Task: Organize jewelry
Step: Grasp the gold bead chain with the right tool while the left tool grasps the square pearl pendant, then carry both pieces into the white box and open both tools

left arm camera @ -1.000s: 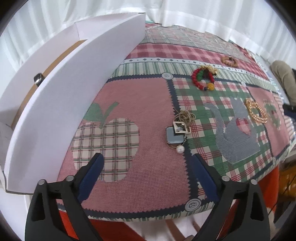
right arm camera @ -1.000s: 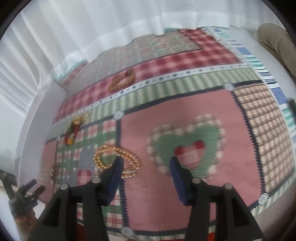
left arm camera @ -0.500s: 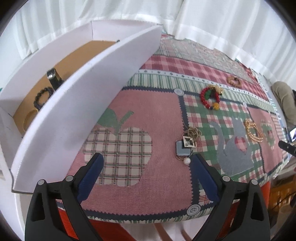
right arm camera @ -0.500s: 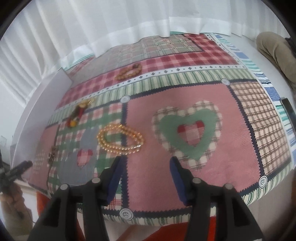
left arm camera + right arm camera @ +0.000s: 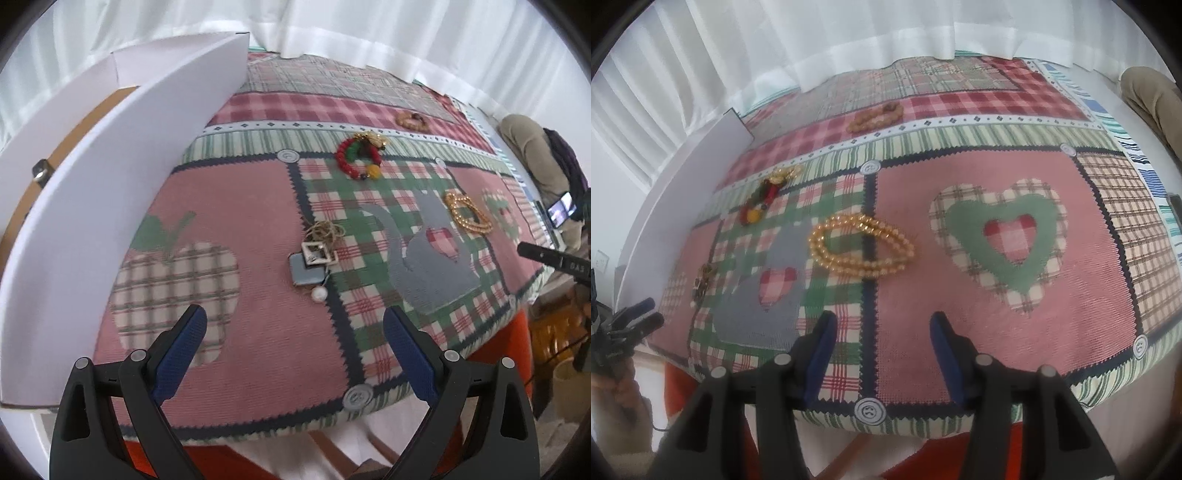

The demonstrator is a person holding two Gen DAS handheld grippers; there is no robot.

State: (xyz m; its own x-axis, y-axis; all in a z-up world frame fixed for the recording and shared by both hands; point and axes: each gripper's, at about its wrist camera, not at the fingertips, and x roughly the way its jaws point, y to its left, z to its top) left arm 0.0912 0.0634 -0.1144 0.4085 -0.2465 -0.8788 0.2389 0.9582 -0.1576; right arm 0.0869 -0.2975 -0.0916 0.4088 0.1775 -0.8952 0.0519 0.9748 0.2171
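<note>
My left gripper (image 5: 293,319) is open and empty, hovering near the table's front edge just short of a pendant necklace (image 5: 314,258) with a grey square, a silver frame and a pearl. A red and green bead bracelet (image 5: 357,154) lies farther back, with a brown bead bracelet (image 5: 412,120) beyond it. A gold bead bracelet (image 5: 467,212) lies to the right. In the right wrist view my right gripper (image 5: 882,326) is open and empty, just in front of the gold bead bracelet (image 5: 860,249). The white box (image 5: 122,192) stands at the left.
A patchwork cloth (image 5: 1015,295) covers the table. White curtains (image 5: 849,40) hang behind. The box holds a dark item (image 5: 38,173) on its brown floor. A person's leg (image 5: 532,155) and a phone (image 5: 561,214) are at the far right.
Both grippers have dropped lower and moved closer to the table. The box interior shows less in the left view than half a second ago. Both stay open.
</note>
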